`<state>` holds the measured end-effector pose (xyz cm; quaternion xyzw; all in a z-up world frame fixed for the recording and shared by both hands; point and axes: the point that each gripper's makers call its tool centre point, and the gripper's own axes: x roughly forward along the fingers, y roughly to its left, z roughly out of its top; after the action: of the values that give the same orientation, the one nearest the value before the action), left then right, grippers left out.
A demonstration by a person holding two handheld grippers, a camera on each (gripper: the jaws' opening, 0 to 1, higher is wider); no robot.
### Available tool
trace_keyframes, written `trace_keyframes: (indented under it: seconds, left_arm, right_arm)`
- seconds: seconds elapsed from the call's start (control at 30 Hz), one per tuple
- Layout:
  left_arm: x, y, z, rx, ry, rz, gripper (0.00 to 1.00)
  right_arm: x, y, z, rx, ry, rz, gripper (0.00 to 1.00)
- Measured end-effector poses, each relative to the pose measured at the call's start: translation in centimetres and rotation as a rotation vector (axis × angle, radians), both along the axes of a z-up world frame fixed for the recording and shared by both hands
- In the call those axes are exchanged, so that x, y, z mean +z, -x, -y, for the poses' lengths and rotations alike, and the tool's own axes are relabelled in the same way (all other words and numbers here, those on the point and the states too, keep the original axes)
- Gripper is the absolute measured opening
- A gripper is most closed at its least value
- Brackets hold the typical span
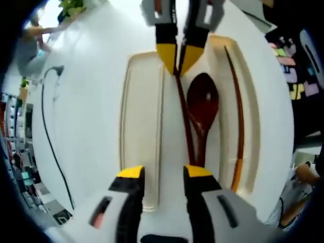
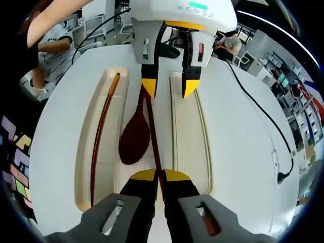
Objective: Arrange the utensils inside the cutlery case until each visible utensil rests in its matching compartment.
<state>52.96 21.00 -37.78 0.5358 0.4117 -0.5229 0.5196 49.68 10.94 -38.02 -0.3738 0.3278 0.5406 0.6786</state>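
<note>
A cream cutlery case [image 1: 125,116] [image 2: 205,152] lies on the white table. In its middle compartment rests a dark red-brown spoon [image 1: 203,104] [image 2: 135,140]. One brown chopstick [image 1: 239,121] [image 2: 98,132] lies in the narrow outer compartment. A second chopstick [image 1: 185,119] [image 2: 153,134] runs slanted beside the spoon, and my right gripper [image 1: 178,59] [image 2: 160,176] is shut on one end of it. My left gripper [image 1: 164,172] [image 2: 169,87] stands open at the case's opposite end, one jaw by the spoon handle's tip. The other long outer compartment [image 1: 144,121] [image 2: 187,131] holds nothing.
A black cable [image 1: 48,131] [image 2: 258,109] snakes over the table beside the case, ending in a plug [image 2: 281,177]. A person [image 1: 33,43] [image 2: 48,38] is at the table's far edge. Colourful blocks [image 1: 293,76] [image 2: 15,172] lie beyond the table rim.
</note>
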Motion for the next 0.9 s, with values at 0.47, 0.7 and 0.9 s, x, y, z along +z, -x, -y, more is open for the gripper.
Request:
trace_keyframes:
  seconds: [0.47,0.7,0.9]
  left_arm:
    - [0.8,1.2,-0.4,-0.001,0.004,0.017,0.31]
    - [0.5,1.4,-1.4,0.010,-0.004,0.008,0.43]
    - [1.3,0.8,-1.8,0.019,0.023,0.046,0.32]
  right_arm:
    - [-0.1,-0.1,0.2,-0.037,-0.028,-0.011,0.02]
    - [-0.2,0.0,0.2,0.023,-0.024,0.020,0.01]
    - [-0.2,0.0,0.3,0.037,-0.029,0.016,0.01]
